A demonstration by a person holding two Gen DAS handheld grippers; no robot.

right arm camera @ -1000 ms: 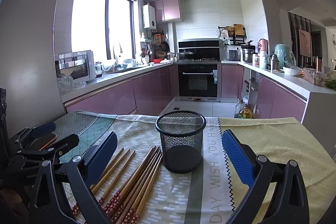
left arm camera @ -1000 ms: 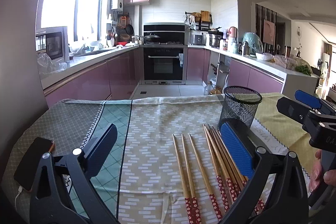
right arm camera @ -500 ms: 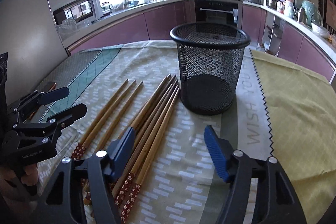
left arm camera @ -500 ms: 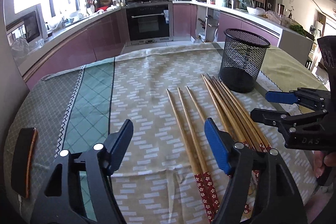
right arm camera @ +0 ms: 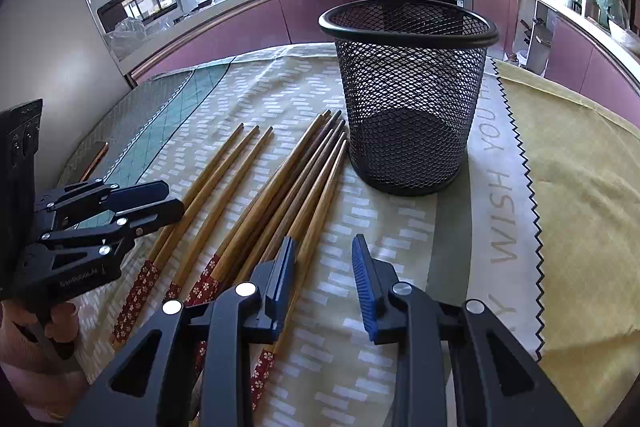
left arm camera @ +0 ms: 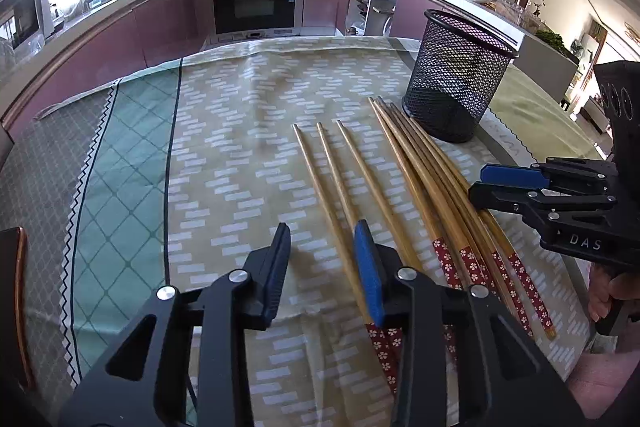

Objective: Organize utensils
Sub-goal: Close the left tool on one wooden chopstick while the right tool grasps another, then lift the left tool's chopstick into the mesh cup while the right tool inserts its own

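Observation:
Several wooden chopsticks with red flowered ends lie on the tablecloth: three spread out (left arm camera: 332,179) on the left and a tight bundle (left arm camera: 424,167) on the right, next to a black mesh cup (left arm camera: 456,79). My left gripper (left arm camera: 322,239) is open and empty, low over the table, its right finger above the three loose chopsticks. My right gripper (right arm camera: 322,259) is open and empty, its left finger over the bundle (right arm camera: 288,195); the mesh cup (right arm camera: 408,99) stands upright just beyond. Each gripper shows in the other's view, the right (left arm camera: 490,183) and the left (right arm camera: 160,199).
A dark phone (left arm camera: 12,291) lies at the table's left edge. The patterned tablecloth (left arm camera: 240,131) covers the table, with a yellow-green part (right arm camera: 580,179) at the right. Kitchen counters and an oven stand beyond the far edge.
Both grippers have tilted down and come closer to the chopsticks. Both jaws have narrowed from wide open to a smaller gap.

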